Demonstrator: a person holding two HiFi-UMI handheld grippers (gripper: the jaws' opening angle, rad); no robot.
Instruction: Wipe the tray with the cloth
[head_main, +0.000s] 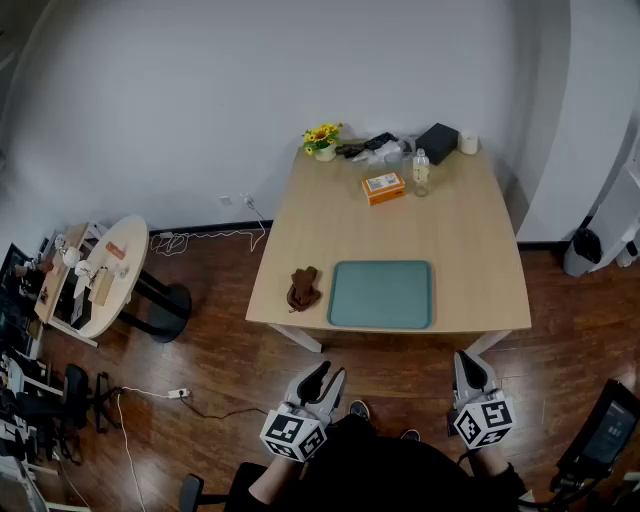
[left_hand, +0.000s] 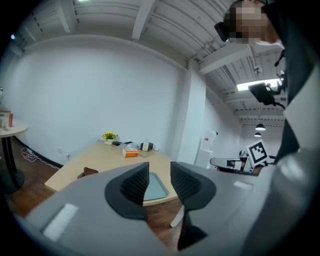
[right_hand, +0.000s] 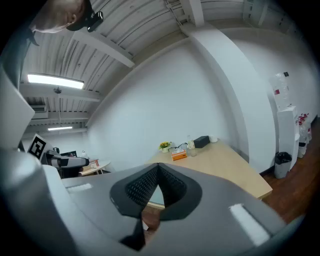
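Teal and bare, the tray (head_main: 380, 294) is lying flat near the front edge of the wooden table (head_main: 455, 240). The brown cloth (head_main: 303, 288) is sitting crumpled just beside the tray's left side.

You are holding both grippers low in front of you, short of the table's edge and well apart from the tray and cloth. Your left gripper (head_main: 328, 372) is keeping its jaws a narrow gap apart, with nothing between them. Your right gripper (head_main: 470, 362) is pressing its jaws together, empty.

At the table's far end, yellow flowers (head_main: 322, 138), an orange box (head_main: 383, 187), a clear bottle (head_main: 421, 172) and a black box (head_main: 437, 142) are standing. A round side table (head_main: 110, 275) is standing off to your left.
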